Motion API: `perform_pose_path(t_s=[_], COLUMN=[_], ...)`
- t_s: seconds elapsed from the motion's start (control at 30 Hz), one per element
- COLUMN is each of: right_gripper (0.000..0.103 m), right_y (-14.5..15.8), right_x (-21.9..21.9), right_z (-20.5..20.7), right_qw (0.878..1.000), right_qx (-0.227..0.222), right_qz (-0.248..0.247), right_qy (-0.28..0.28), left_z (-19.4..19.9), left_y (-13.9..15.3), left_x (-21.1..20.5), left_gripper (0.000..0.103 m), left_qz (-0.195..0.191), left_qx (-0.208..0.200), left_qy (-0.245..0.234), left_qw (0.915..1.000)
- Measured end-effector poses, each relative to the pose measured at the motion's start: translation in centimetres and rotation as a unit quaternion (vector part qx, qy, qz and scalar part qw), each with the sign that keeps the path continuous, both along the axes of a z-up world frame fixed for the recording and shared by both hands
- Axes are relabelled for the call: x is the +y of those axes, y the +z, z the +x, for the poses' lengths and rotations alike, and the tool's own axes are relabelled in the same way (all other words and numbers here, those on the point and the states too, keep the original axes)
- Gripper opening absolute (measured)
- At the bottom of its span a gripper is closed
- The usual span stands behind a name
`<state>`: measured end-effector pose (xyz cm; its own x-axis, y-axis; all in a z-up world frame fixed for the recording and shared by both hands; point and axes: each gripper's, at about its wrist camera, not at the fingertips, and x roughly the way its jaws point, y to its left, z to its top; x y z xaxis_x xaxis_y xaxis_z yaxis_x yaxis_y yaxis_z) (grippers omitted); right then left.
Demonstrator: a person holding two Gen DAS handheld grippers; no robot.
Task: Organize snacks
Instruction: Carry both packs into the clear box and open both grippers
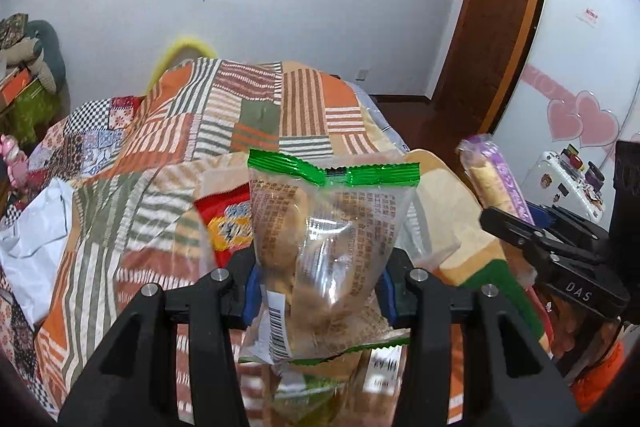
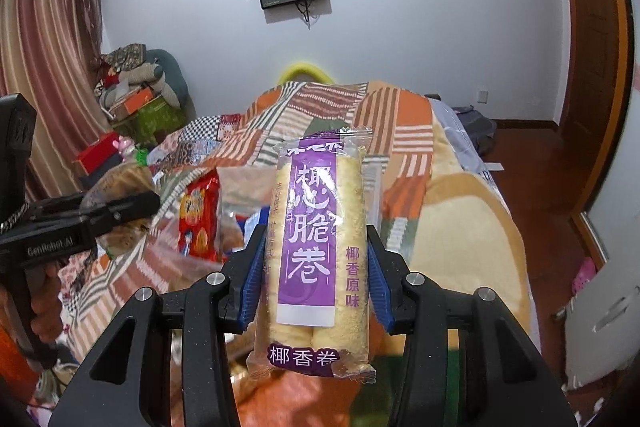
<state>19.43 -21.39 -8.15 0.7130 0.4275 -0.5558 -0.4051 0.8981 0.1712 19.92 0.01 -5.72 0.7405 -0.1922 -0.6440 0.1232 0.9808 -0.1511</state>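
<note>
Above the bed with its orange, green and white striped patchwork blanket point(image 1: 168, 131), both claws carry one snack each. The left claw point(image 1: 318, 285) is clamped on a clear crinkly plastic packet with green sealed ends point(image 1: 326, 251), gripped across its lower middle, the pale baked pieces inside showing through. It looks light and soft-walled; the film is probably slippery and the contents crumbly, so a gentle squeeze low on the body seems wiser than pinching the thin seal. The right claw point(image 2: 316, 277) is closed on a long clear packet with a purple label holding pale yellow crisp rolls point(image 2: 318, 247), held upright at mid-length. The rolls likely crush easily, so the sides want only light pressure. A red snack bag point(image 2: 200, 217) lies on the blanket below.
</note>
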Motion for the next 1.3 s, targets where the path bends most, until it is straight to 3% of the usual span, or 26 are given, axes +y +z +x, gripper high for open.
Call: perform_pose_path(t_s=[0.47,0.87,1.0,1.13,1.3], right_gripper=[0.042,0.042,0.042,0.042,0.045], right_y=[-1.6,-4.2,-4.7,-4.3,-3.1], right_x=[1.1,2.6,2.7,2.7,2.2], right_z=[4.6,7.0,7.2,7.0,6.2], right_qw=[1.0,0.997,0.996,0.996,0.997], right_qx=[0.027,0.069,0.081,0.08,0.071], right_qz=[-0.003,-0.019,-0.027,-0.031,-0.029], right_qy=[0.002,0.005,0.007,0.008,0.007], left_z=[8.3,11.6,11.7,11.4,10.2], left_y=[-3.0,-5.6,-5.8,-5.6,-4.4], left_x=[-2.5,-3.2,-3.4,-3.3,-3.5], left_gripper=[0.046,0.046,0.051,0.063,0.068], left_qz=[-0.001,0.011,0.014,0.003,0.01], left_qx=[0.041,0.068,0.071,0.074,0.059], left_qy=[-0.007,0.0,0.004,0.001,-0.001], left_qw=[0.9991,0.9976,0.9974,0.9973,0.9982])
